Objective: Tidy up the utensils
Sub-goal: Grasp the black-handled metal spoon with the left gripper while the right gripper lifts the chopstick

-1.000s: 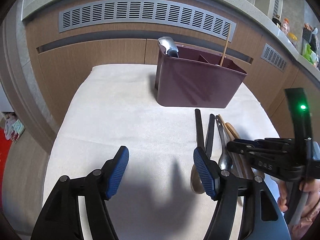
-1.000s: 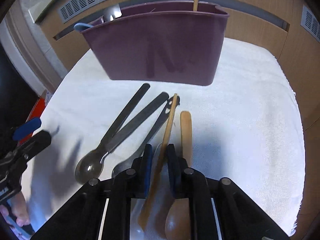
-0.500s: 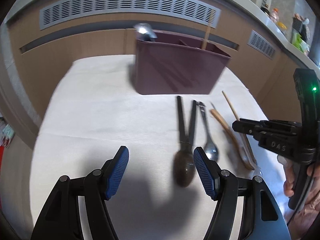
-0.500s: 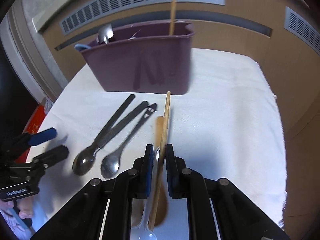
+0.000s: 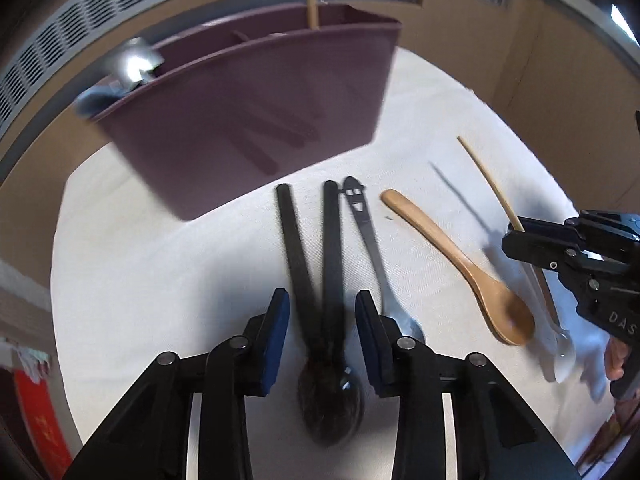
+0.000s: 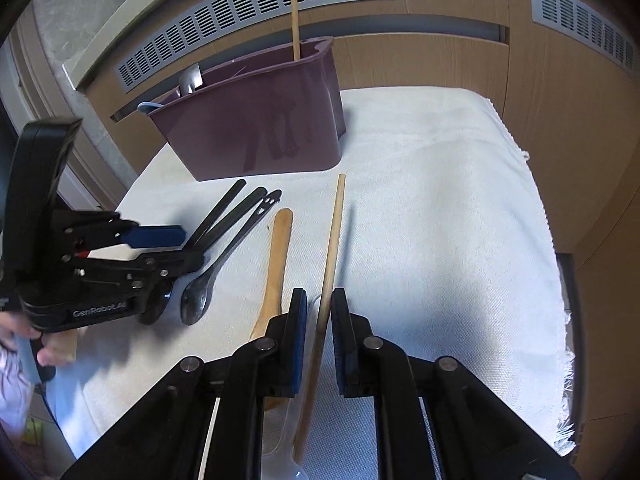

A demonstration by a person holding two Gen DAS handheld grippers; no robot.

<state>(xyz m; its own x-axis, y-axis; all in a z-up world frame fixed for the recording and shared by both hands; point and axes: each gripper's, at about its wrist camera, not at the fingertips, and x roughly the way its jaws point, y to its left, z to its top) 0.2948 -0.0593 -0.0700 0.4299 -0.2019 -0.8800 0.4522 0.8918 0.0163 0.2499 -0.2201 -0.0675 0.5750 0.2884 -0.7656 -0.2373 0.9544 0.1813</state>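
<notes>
A maroon utensil caddy point(image 5: 256, 120) point(image 6: 260, 128) stands on a white cloth point(image 6: 432, 216) and holds a wooden chopstick point(image 6: 295, 12) and a metal spoon point(image 5: 136, 65). My left gripper point(image 5: 322, 320) is open, its jaws on either side of two black-handled spoons point(image 5: 320, 264). A steel spoon point(image 5: 376, 264) and a wooden spoon point(image 5: 460, 264) lie to their right. My right gripper point(image 6: 319, 320) is shut on a wooden chopstick point(image 6: 331, 240), lifted off the cloth. A white plastic spoon point(image 5: 556, 344) lies under it.
Wooden cabinet fronts with grey vent grilles point(image 6: 256, 12) stand behind the table. The cloth's frayed right edge point(image 6: 560, 312) hangs at the table side. A red item point(image 5: 44, 432) is on the floor to the left.
My left gripper moved forward and right over the black-handled spoons and narrowed its jaws. My right gripper lifted the chopstick up and back from the other utensils.
</notes>
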